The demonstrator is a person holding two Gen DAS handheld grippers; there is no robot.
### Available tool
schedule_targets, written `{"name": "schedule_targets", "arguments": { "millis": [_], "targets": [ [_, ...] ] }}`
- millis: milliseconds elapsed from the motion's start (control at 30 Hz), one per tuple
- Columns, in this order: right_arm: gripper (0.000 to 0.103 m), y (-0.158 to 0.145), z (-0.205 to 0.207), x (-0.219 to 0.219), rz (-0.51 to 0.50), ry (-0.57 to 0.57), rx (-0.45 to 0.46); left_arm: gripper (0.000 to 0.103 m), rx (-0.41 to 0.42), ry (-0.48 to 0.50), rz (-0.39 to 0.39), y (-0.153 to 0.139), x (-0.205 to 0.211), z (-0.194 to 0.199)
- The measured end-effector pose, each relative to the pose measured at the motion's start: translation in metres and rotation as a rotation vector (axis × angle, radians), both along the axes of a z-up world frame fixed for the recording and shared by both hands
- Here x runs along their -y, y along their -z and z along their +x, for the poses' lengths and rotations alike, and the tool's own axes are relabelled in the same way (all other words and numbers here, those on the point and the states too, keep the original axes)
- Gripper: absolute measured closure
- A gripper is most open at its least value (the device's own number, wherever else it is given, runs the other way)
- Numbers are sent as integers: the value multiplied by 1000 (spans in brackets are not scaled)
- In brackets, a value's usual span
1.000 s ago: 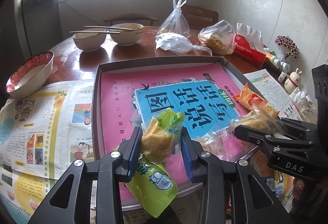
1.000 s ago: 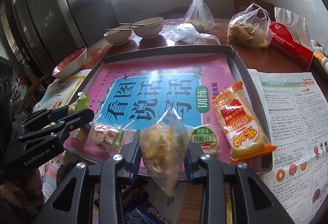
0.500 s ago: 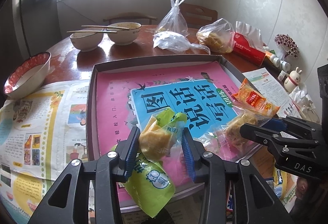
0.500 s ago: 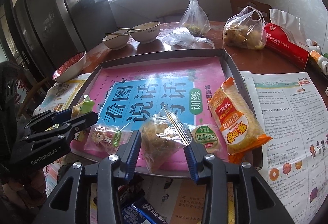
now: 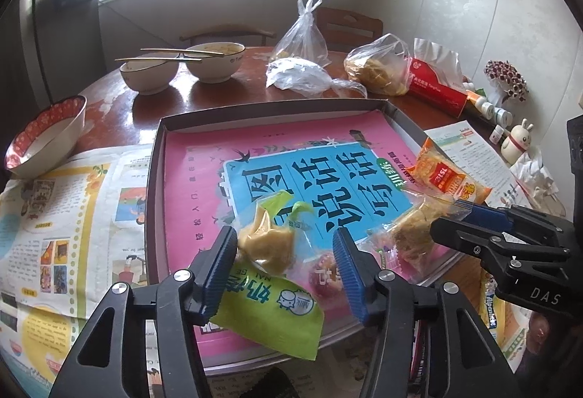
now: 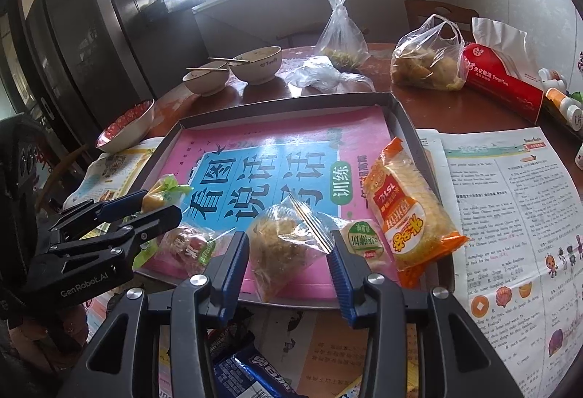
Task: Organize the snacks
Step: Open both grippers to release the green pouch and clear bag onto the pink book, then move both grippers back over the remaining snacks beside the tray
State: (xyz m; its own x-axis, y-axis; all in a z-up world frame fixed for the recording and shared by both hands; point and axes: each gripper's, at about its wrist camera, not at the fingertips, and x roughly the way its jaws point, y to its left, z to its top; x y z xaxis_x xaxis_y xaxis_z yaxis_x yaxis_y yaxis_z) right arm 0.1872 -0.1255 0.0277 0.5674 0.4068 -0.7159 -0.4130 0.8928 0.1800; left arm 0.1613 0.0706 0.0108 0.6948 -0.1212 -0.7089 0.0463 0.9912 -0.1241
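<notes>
Two grippers hang over the near edge of a shallow grey tray (image 5: 157, 157) lined with a pink and blue booklet (image 6: 255, 175) on a wooden table (image 5: 226, 99). Left gripper (image 5: 286, 261): jaws opening, pads spread. The green and yellow snack pouch (image 5: 269, 288) sits between them, brushing the left pad only, clear gap to the right pad, its lower end hanging over the tray's near rim. Right gripper (image 6: 289, 261): jaws parted around a clear packet of crumbly yellow snack (image 6: 284, 248) lying on the booklet inside the tray; packet edges are just beside both pads, no squeeze visible. Also in the tray: a small red and green wrapped sweet (image 6: 189, 245) between the two grippers, a round green-labelled cake (image 6: 364, 239) just right of the clear packet, and an orange bag (image 6: 408, 215) leaning on the tray's right wall. Newspapers (image 5: 65, 215) lie under the tray on both sides. A dark blue wrapped bar (image 6: 251, 376) lies below the right gripper, outside the tray. Far side of the table: two bowls with chopsticks (image 5: 182, 66), a red-rimmed bowl (image 5: 43, 143), tied plastic bags (image 5: 306, 70), a red tissue pack (image 5: 437, 88).
</notes>
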Motion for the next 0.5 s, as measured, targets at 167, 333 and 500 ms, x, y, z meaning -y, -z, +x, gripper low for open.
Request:
{"name": "schedule_targets", "arguments": {
  "millis": [167,333,500],
  "targets": [
    [59,-2,-2,3,5,4,6,44,0,-5,-3,-2,-1,-1],
    [56,-5,-3,5,12,10,13,44,5,-13,-13,-5,-3,-5],
    [53,-7,-5,8,15,12,20,44,9,-18,-20,-7,-5,-8]
  ]
}}
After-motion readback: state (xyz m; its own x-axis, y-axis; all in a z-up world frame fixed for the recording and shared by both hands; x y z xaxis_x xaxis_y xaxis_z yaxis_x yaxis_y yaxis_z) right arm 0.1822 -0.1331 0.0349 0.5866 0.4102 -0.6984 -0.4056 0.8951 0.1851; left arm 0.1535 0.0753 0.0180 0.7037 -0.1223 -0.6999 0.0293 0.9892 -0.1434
